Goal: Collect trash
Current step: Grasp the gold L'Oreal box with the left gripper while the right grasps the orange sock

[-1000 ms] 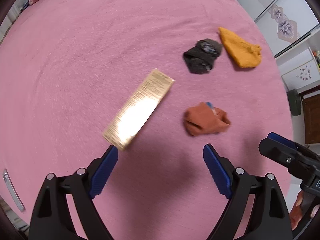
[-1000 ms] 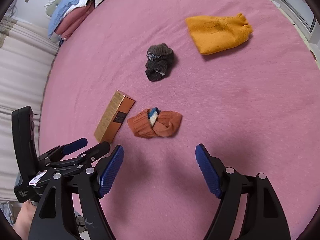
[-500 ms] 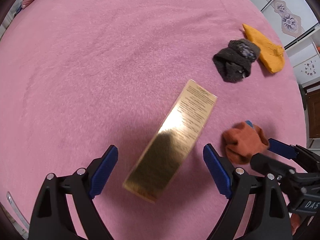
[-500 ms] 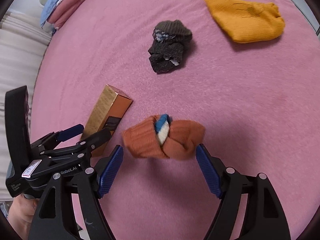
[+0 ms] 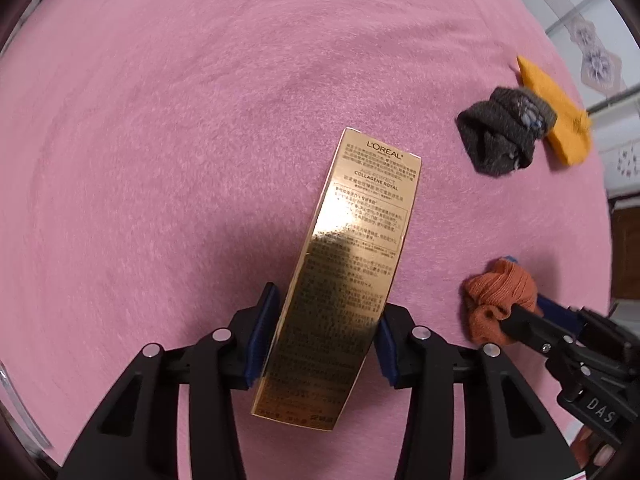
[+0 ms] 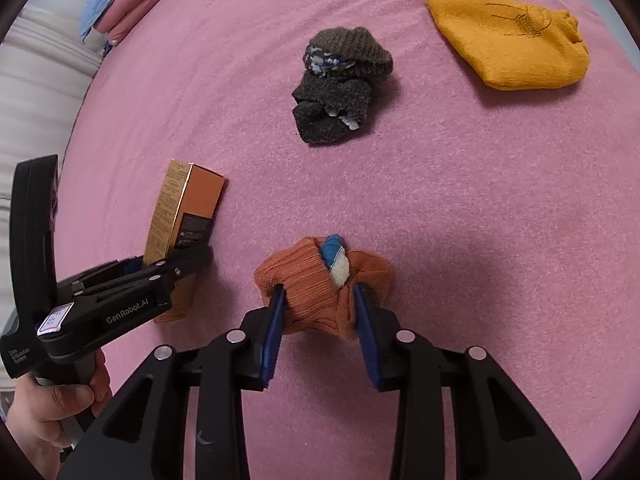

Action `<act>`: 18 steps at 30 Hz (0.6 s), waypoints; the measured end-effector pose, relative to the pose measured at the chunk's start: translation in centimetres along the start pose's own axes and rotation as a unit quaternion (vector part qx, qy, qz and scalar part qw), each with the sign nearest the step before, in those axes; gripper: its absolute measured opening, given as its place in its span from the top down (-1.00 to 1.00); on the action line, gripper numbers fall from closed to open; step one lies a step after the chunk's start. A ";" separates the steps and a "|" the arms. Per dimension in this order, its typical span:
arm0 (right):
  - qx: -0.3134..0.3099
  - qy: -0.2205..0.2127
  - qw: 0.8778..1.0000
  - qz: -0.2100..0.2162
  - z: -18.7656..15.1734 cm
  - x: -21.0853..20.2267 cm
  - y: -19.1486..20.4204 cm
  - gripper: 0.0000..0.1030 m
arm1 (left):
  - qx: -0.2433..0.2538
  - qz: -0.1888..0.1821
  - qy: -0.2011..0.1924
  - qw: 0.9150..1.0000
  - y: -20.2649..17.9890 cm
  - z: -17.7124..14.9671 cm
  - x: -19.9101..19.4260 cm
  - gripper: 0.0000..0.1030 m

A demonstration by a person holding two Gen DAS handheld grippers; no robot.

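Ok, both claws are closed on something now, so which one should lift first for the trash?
Left. The left claw is clamped across the gold box, the only packaging in view. The right claw pinches the orange sock bundle, which looks like laundry, like the dark socks and yellow hat.

On the bed point(image 6: 480, 208) the long box point(image 5: 348, 276) lies lengthwise between the fingers of the left claw point(image 5: 324, 340), its far end pointing toward the middle of the bed. To its right sits a bundled sock point(image 6: 320, 284), pinched within the right claw point(image 6: 318, 320). Behind that bundle, farther across the bed, lies another sock bundle point(image 6: 340, 88), and right of that, nearer the far right edge, a folded knit piece point(image 6: 512, 36). Folded clothes point(image 6: 128, 4) are piled at the far left edge.
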State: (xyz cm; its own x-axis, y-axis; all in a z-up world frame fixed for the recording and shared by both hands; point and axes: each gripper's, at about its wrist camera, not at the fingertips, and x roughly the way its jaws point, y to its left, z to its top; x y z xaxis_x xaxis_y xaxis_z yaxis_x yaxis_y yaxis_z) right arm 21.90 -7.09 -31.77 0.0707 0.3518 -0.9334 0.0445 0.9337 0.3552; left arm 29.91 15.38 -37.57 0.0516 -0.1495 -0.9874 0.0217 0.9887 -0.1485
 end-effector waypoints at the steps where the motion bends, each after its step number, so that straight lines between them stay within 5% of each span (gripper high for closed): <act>1: 0.000 0.000 1.000 0.002 -0.1 -0.3 -0.2 0.38 | -0.011 -0.013 0.002 1.000 0.0 -0.4 -0.1 0.14; 10: 0.023 -0.015 0.999 0.027 -1.6 -4.4 -2.4 0.39 | -0.081 -0.085 0.013 0.993 -1.6 -5.2 -1.4 0.14; 18: 0.046 -0.047 0.997 0.034 -4.9 -10.8 -6.9 0.39 | -0.062 -0.108 0.007 0.992 -7.7 -9.6 -4.8 0.14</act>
State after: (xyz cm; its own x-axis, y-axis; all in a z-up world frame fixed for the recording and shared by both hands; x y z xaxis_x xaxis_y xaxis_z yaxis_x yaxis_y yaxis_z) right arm 15.91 -16.98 -24.33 0.1699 0.4014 -0.9000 0.1270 0.8967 0.4239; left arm 19.90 8.62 -32.24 0.0451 -0.3581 -0.9326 -0.0923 0.9281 -0.3608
